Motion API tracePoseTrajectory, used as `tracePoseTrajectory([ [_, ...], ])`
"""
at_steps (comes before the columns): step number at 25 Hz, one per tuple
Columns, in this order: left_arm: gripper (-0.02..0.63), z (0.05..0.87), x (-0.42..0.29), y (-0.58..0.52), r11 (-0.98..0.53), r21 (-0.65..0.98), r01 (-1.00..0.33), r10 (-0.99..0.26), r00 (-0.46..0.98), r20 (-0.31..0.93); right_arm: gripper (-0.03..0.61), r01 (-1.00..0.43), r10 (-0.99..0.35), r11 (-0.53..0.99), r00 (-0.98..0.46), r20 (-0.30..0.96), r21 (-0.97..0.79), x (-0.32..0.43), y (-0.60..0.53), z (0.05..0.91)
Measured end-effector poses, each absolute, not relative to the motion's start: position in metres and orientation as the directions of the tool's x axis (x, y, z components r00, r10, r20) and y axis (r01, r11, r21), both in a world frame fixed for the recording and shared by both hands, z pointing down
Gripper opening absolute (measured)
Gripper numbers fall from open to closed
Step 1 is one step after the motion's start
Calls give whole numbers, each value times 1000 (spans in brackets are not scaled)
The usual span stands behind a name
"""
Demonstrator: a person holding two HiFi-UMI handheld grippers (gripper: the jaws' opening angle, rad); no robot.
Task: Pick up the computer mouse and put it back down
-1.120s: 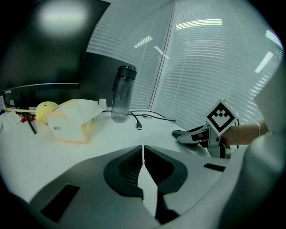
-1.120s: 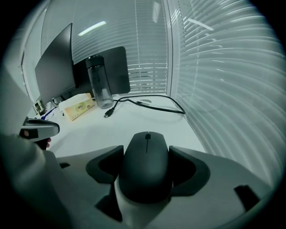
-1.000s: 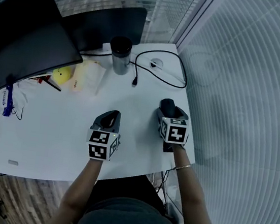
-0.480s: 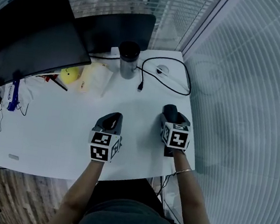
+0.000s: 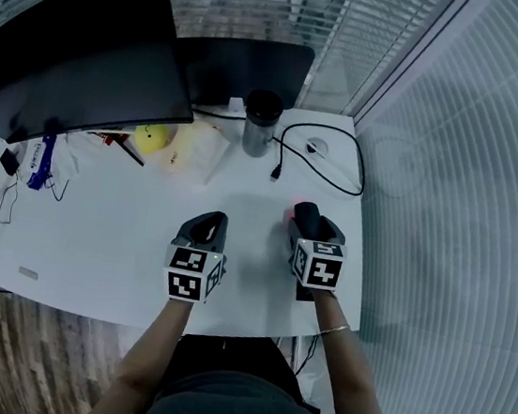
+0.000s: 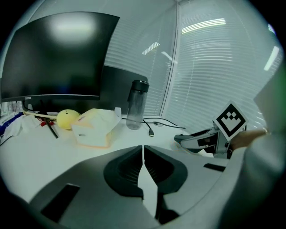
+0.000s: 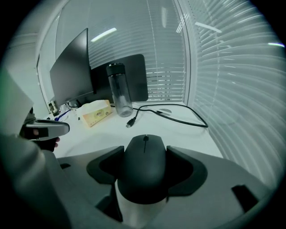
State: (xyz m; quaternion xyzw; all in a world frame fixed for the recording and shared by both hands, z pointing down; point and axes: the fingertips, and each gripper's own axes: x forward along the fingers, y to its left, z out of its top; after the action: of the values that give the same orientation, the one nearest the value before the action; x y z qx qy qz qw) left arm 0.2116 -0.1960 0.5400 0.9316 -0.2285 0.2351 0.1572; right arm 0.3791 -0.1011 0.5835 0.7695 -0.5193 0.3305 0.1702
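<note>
A black computer mouse sits between the jaws of my right gripper, which is shut on its two sides. In the head view the mouse pokes out ahead of the right gripper near the right edge of the white desk, and a faint pink glow lies on the desk beside it. My left gripper hovers to the left over bare desk. In its own view the left gripper has its jaws together with nothing between them.
At the back stand a large dark monitor, a clear bottle with a black lid and a black cable. A tissue pack and a yellow ball lie left of the bottle. Blinds and a glass wall close the right side.
The head view has swung, so the desk things sit further right and lower in the picture. Both grippers keep their hold and spacing. A pink glow now shows beside the mouse.
</note>
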Motion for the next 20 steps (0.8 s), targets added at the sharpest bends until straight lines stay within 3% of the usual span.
tracePoseTrajectory([
  [20, 31, 533, 117, -226, -667, 172, -725, -583, 651, 485, 298, -992, -771, -54, -31, 636, -114, 274, -186, 562],
])
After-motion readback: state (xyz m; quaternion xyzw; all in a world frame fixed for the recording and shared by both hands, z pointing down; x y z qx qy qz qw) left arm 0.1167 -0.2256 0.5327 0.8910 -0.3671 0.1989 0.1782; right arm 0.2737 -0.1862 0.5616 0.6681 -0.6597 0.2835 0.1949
